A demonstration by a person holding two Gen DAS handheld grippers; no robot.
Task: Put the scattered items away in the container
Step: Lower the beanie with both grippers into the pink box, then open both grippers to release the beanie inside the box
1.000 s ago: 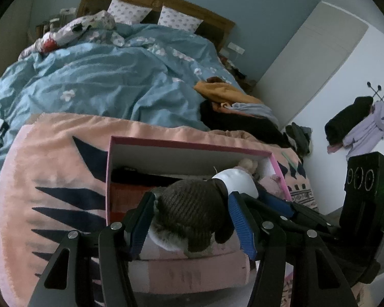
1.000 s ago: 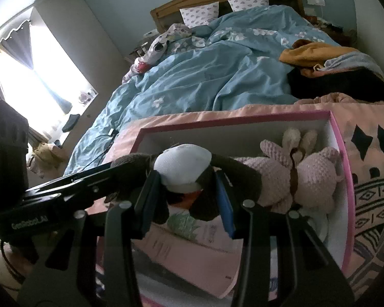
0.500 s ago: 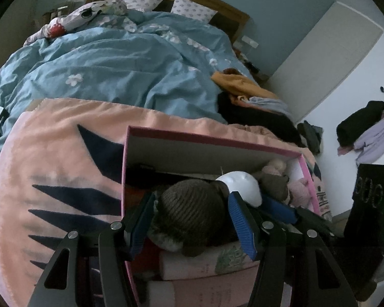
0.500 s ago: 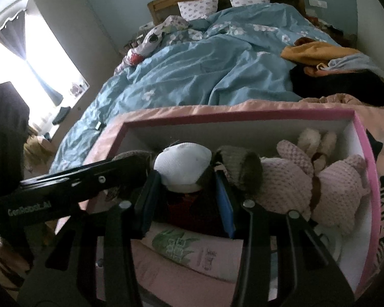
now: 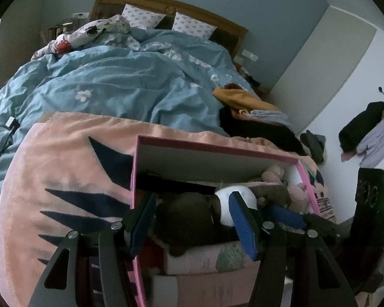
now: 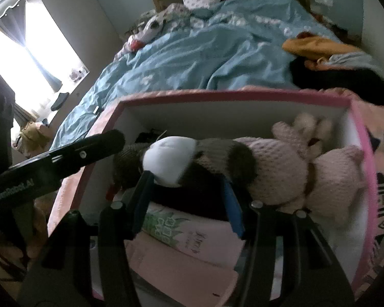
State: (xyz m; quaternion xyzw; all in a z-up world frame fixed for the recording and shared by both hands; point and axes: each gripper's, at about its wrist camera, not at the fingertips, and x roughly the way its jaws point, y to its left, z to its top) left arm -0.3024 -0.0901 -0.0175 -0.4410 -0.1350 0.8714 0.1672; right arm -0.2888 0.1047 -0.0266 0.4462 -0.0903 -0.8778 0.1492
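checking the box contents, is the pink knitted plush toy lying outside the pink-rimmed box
No, the pink knitted plush toy lies inside the pink-rimmed box, against its right wall.

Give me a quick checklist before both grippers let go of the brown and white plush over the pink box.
1. Plush inside box walls: ok.
2. Plush resting on the pink packs: cannot tell.
3. Right gripper jaws opening, plush between them: ok.
4. Left gripper released: not ok, pads press the plush.
5. Pink knitted toy clear of the jaws: ok.
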